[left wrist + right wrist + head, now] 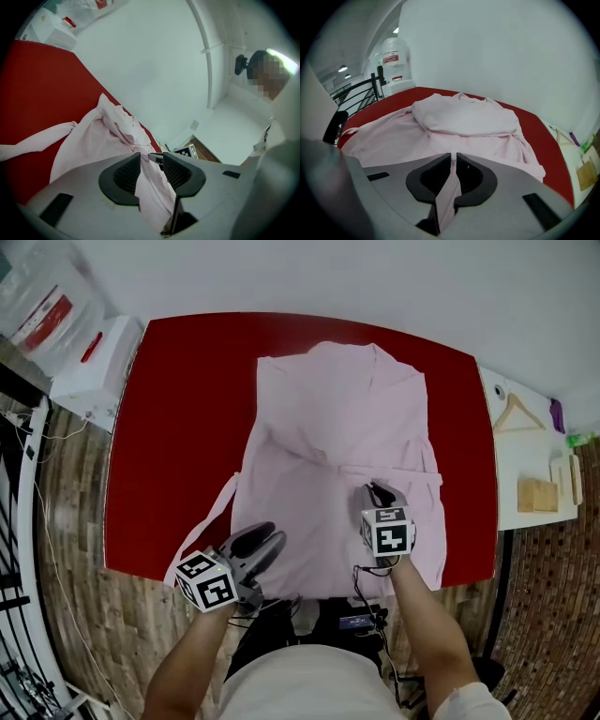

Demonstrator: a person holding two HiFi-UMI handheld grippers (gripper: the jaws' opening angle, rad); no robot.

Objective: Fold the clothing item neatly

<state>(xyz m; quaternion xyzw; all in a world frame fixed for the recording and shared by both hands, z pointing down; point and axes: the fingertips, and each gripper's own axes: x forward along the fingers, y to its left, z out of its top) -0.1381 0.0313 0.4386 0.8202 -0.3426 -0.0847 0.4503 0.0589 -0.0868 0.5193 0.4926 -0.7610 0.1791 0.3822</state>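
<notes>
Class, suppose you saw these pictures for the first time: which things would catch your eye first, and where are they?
A pale pink robe lies spread across a bright red table, filling its middle. On its near half, the left gripper and the right gripper each pinch a fold of the fabric.

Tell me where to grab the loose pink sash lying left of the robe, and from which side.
Best pinch the sash mid-length, where it lies alone on the red table, clear of the robe. Come from the person's left, jaws across its narrow width: it is a thin, flat, diagonal strip.
</notes>
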